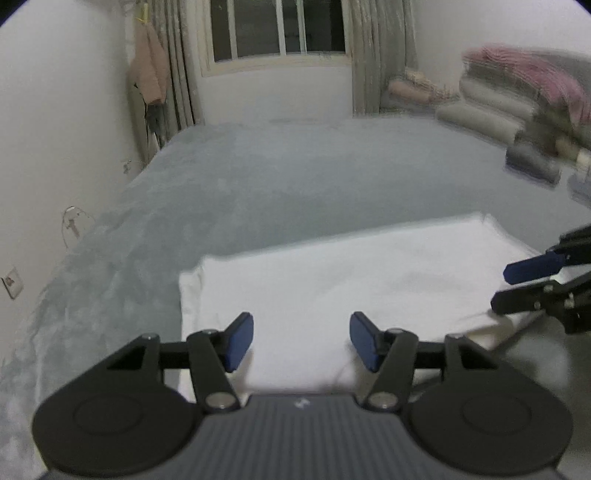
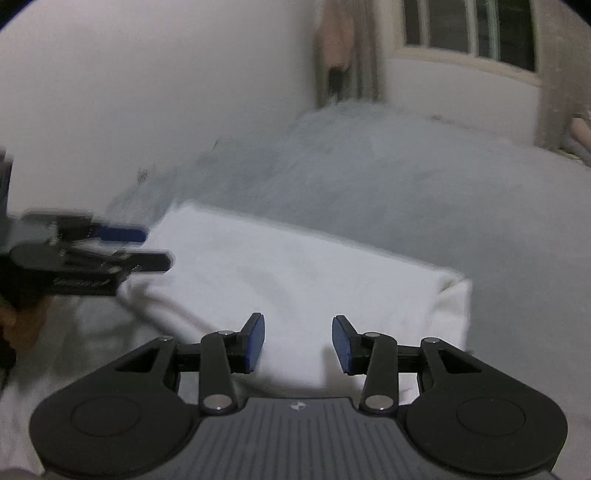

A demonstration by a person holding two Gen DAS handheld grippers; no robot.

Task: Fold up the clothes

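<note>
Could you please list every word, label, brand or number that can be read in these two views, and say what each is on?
No readable words or numbers in either view.
Left gripper: a small white mark on its grey ribbed body, a logo with no legible letters.
Right gripper: the same small mark, likewise unreadable.
White folded garment: no visible print or label.

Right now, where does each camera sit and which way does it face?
Left wrist: on the left gripper, jaws open, facing the window over the white garment; the right gripper enters at right.
Right wrist: on the right gripper, jaws open, facing the side wall; the left gripper and a hand show at left.
Shared: garment, bed, window.
</note>
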